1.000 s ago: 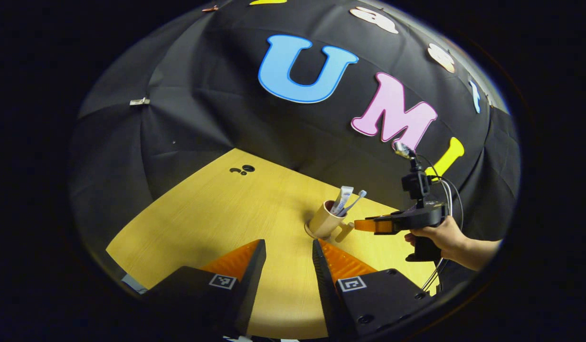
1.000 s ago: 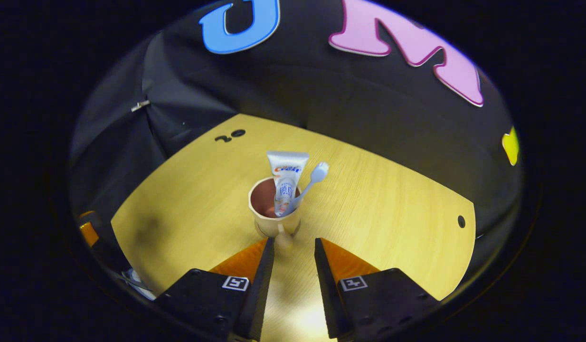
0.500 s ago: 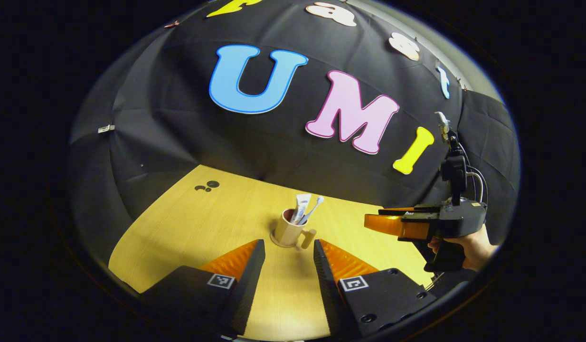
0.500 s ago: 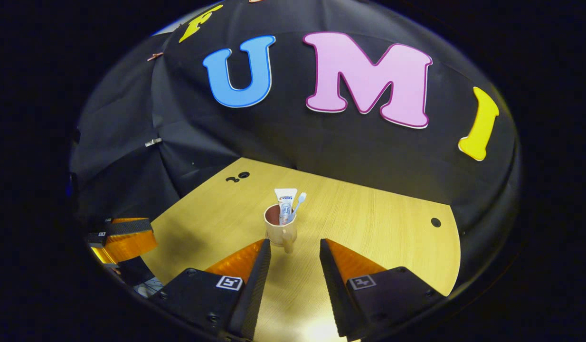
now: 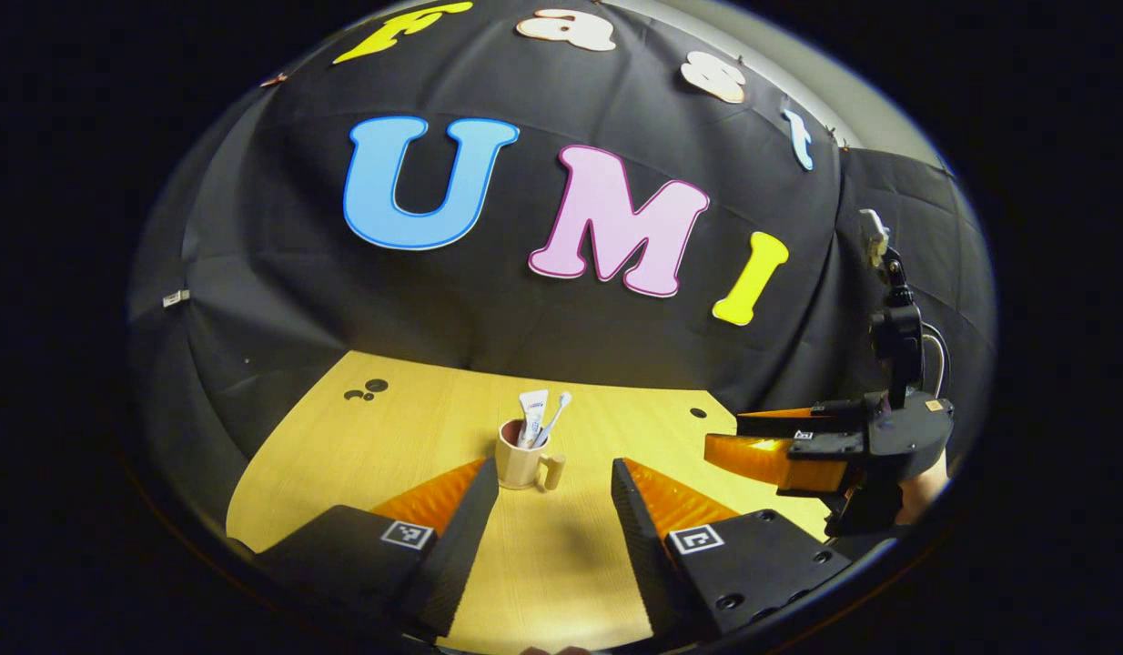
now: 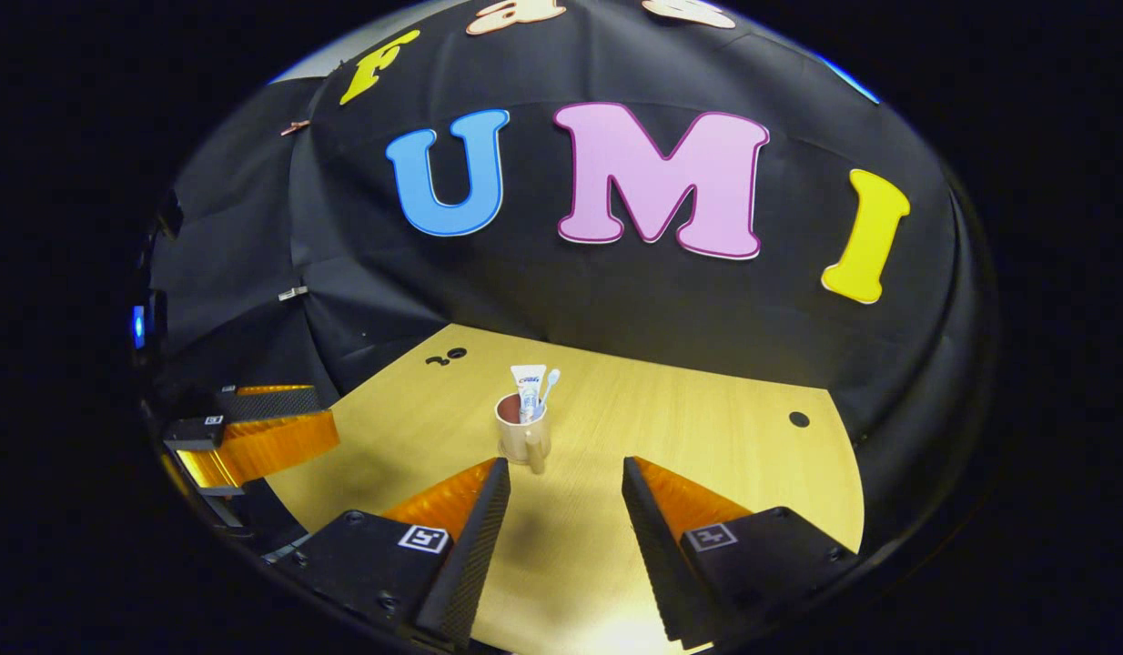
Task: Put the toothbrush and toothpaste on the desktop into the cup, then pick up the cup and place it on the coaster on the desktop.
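A beige handled cup stands upright mid-desk on the wood-grain desktop, holding a white toothpaste tube and a pale toothbrush, both leaning out past its rim. My left gripper and my right gripper hang well short of it, fingers spread wide, gripping nothing.

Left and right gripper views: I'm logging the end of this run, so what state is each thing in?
cup: upright on the desktop, handle toward the cameras, ungripped.
toothpaste: standing in the cup.
toothbrush: leaning in the cup, head up.
left gripper: open, short of the cup.
right gripper: open, short of the cup.
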A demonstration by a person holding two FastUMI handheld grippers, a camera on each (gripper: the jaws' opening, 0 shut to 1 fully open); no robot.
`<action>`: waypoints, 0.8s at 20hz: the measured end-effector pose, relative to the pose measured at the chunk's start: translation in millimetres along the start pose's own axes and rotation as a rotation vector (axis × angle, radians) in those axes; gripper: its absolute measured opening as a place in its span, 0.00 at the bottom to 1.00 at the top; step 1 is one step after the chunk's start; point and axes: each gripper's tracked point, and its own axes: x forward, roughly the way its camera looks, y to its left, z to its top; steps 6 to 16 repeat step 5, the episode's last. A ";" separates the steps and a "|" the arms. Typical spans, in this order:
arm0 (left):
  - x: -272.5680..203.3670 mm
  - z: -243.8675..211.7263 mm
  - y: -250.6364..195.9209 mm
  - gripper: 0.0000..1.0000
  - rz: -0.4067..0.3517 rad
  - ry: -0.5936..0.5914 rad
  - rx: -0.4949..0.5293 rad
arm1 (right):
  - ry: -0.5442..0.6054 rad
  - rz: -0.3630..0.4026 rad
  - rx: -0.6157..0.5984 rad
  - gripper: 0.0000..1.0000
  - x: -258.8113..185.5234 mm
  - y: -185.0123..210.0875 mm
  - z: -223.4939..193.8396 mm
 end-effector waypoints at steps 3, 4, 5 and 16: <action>1.6 1.8 -7.4 0.86 0.027 -0.005 0.019 | -0.040 0.005 -0.012 0.80 -13.3 -2.2 -4.2; 2.2 0.3 -10.4 0.86 0.033 -0.002 0.027 | -0.055 -0.001 -0.022 0.81 -17.6 -6.1 -4.5; 2.4 0.7 -13.1 0.87 0.037 -0.001 0.034 | -0.060 -0.001 -0.027 0.82 -19.9 -8.4 -6.0; 2.4 0.7 -13.1 0.87 0.037 -0.001 0.034 | -0.060 -0.001 -0.027 0.82 -19.9 -8.4 -6.0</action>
